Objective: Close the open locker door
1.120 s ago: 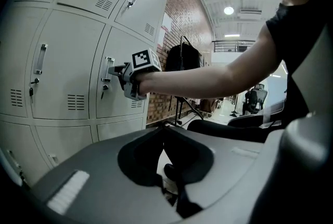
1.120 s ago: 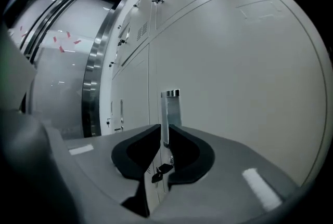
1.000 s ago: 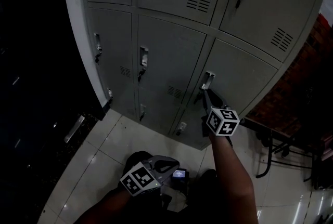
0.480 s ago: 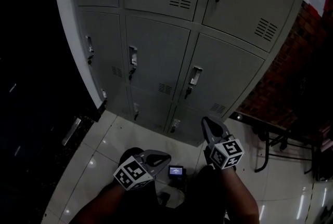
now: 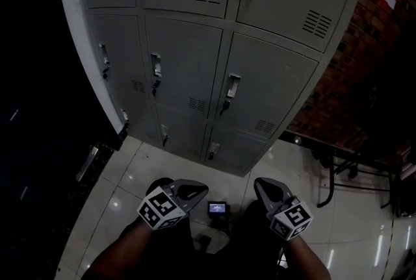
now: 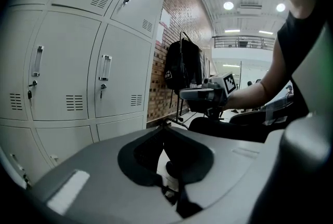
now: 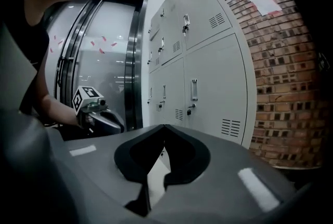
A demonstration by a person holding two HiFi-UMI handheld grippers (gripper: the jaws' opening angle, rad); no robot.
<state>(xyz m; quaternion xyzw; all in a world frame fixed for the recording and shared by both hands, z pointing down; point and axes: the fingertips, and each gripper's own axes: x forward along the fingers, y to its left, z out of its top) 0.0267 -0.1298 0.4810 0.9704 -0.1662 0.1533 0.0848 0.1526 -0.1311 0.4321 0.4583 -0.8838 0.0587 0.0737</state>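
locker door (image 5: pixel 270 87): seen shut, flush | left tongs (image 5: pixel 194 190): held closed, empty | right tongs (image 5: pixel 261 185): held closed, empty | task judged done

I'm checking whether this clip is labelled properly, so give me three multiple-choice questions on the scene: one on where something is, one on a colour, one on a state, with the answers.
1. In the head view, where is the brick wall relative to the lockers?
A. to their left
B. to their right
C. above them

2. What colour are the lockers?
A. pale grey
B. red
C. blue

3. How do the right gripper's jaws stand?
A. wide apart
B. together on nothing
C. clamped on a handle

Answers:
1 B, the bricks begin at the lockers' right edge.
2 A, every door in view is pale grey.
3 B, the right gripper view shows the tips meeting with nothing between them.
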